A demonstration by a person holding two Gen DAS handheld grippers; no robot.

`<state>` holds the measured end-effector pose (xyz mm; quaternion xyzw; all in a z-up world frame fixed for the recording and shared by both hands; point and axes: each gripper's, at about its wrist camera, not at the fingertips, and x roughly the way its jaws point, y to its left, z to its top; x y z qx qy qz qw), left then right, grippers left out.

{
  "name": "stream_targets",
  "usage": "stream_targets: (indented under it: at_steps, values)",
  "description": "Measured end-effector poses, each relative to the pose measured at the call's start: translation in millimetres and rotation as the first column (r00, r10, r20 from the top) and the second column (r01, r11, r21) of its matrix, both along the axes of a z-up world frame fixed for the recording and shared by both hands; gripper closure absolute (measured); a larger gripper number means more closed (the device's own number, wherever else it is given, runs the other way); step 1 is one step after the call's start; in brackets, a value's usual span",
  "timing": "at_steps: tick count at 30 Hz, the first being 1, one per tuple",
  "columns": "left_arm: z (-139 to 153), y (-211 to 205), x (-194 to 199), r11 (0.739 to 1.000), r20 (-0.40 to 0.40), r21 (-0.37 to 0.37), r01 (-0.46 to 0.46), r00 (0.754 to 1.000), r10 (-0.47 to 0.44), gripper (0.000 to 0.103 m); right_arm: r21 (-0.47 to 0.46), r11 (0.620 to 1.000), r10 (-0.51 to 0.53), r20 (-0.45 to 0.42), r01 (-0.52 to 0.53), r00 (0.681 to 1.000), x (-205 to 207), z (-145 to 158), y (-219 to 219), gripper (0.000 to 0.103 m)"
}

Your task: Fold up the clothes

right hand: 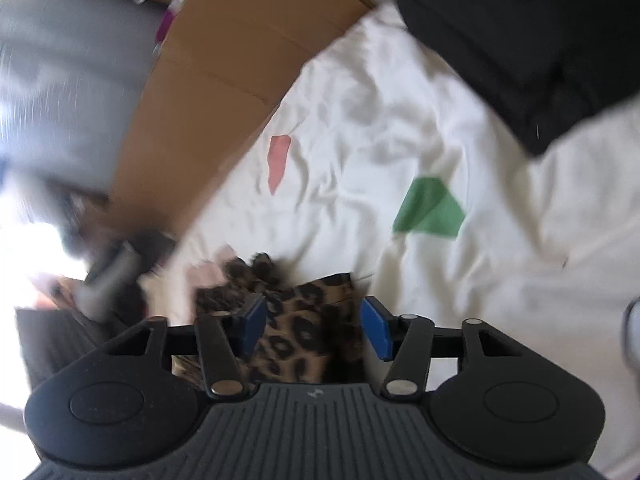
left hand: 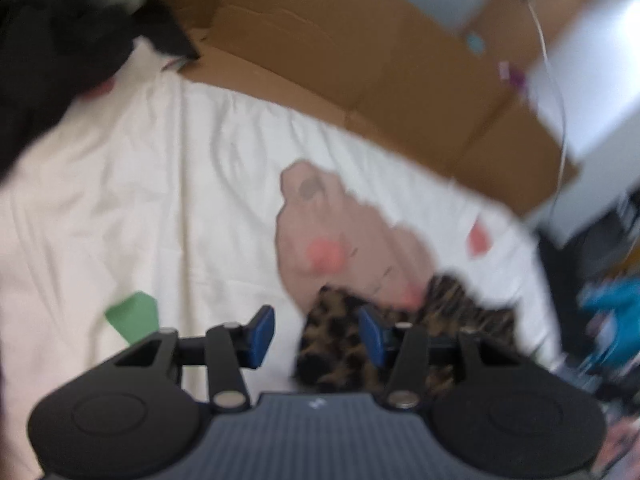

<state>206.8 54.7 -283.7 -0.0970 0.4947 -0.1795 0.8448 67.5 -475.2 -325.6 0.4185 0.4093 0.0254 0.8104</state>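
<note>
A crumpled garment lies on the white sheet (left hand: pixel 140 200). It has a pink part (left hand: pixel 320 232) with red blotches and a leopard-print part (left hand: pixel 340 344). In the left wrist view my left gripper (left hand: pixel 316 336) is open, its right finger over the leopard print, nothing between the blue pads. In the right wrist view my right gripper (right hand: pixel 314 326) is open just above the leopard-print cloth (right hand: pixel 296 332), which lies between and under the fingers. Both views are blurred.
A brown cardboard sheet (left hand: pixel 340 48) borders the far side of the sheet. A black garment (left hand: pixel 60 52) lies at one corner; it also shows in the right wrist view (right hand: pixel 520 40). Green (right hand: pixel 430 210) and pink (right hand: pixel 278 158) tape marks sit on the sheet. A white cable (left hand: pixel 556 92) hangs nearby.
</note>
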Motion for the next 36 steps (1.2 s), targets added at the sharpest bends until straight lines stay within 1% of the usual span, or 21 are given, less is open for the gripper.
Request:
stream_targets:
  at_steps: [1,3,7,8,10,11,12,13,14,17,19,23,28,30,32,34,36]
  values:
    - [-2.4,-6.7,-0.9,0.999,0.006,0.032,0.027,1.000,-0.027,0.056,-0.038,0.999,0.028,0.003,-0.028,1.000,1.4,1.3,4.7,0.060]
    - [-8.0,-17.7,-1.9,0.995,0.010,0.069,0.069,0.998,-0.070,0.056,-0.113,0.990,0.081,0.005,-0.080,0.997,3.5,3.6,16.6,0.060]
    - [-20.8,-36.5,0.4,0.982,0.007,0.135,0.134,0.991,-0.136,0.056,-0.209,0.964,0.161,-0.024,-0.162,0.987,14.0,4.0,34.9,0.060]
    - [-23.0,-40.1,1.7,0.978,0.010,0.152,0.142,0.989,-0.145,0.056,-0.213,0.961,0.172,-0.032,-0.175,0.985,16.7,2.6,37.9,0.060]
    - [-27.2,-42.6,5.3,0.977,0.003,0.164,0.139,0.990,-0.141,0.056,-0.224,0.956,0.188,-0.024,-0.189,0.982,20.4,1.9,42.3,0.061]
    - [-28.4,-42.7,7.2,0.977,-0.004,0.163,0.135,0.991,-0.136,0.056,-0.230,0.952,0.203,-0.021,-0.202,0.979,21.7,2.9,45.9,0.073]
    - [-29.4,-42.7,9.0,0.978,-0.012,0.161,0.131,0.991,-0.131,0.056,-0.238,0.945,0.225,-0.025,-0.224,0.974,24.2,3.8,49.9,0.092]
    - [-29.2,-42.8,10.3,0.978,-0.013,0.164,0.130,0.992,-0.129,0.056,-0.248,0.936,0.250,-0.027,-0.249,0.968,26.6,5.5,54.1,0.099]
    - [-27.8,-43.1,10.8,0.977,-0.009,0.167,0.130,0.991,-0.130,0.056,-0.262,0.930,0.261,-0.017,-0.256,0.965,26.9,9.1,56.5,0.101]
    - [-24.1,-44.3,12.6,0.978,0.002,0.162,0.132,0.991,-0.134,0.056,-0.298,0.920,0.273,0.021,-0.255,0.962,24.2,22.6,59.7,0.102]
    - [-24.1,-45.3,13.1,0.977,0.005,0.166,0.133,0.991,-0.135,0.056,-0.306,0.921,0.267,0.041,-0.242,0.963,20.2,30.4,58.0,0.102]
    - [-28.0,-47.4,14.1,0.976,0.003,0.175,0.130,0.991,-0.132,0.056,-0.328,0.917,0.260,0.063,-0.226,0.964,16.2,37.1,55.5,0.102]
    - [-29.7,-52.1,12.8,0.971,0.021,0.190,0.146,0.988,-0.153,0.056,-0.356,0.908,0.258,0.061,-0.221,0.964,22.2,36.9,57.8,0.102]
    - [-30.1,-53.3,12.9,0.972,0.026,0.183,0.147,0.988,-0.155,0.057,-0.360,0.908,0.251,0.058,-0.215,0.966,26.6,38.8,57.4,0.102]
    - [-31.8,-54.8,13.7,0.973,0.018,0.175,0.150,0.988,-0.156,0.063,-0.372,0.904,0.246,0.054,-0.209,0.968,31.6,40.1,57.2,0.102]
    - [-35.4,-59.1,13.7,0.968,0.008,0.186,0.166,0.985,-0.170,0.066,-0.390,0.898,0.242,0.046,-0.205,0.969,37.1,39.6,57.3,0.102]
    - [-38.2,-62.0,12.4,0.966,0.008,0.197,0.169,0.985,-0.174,0.066,-0.395,0.896,0.232,0.027,-0.203,0.972,43.1,32.3,56.5,0.102]
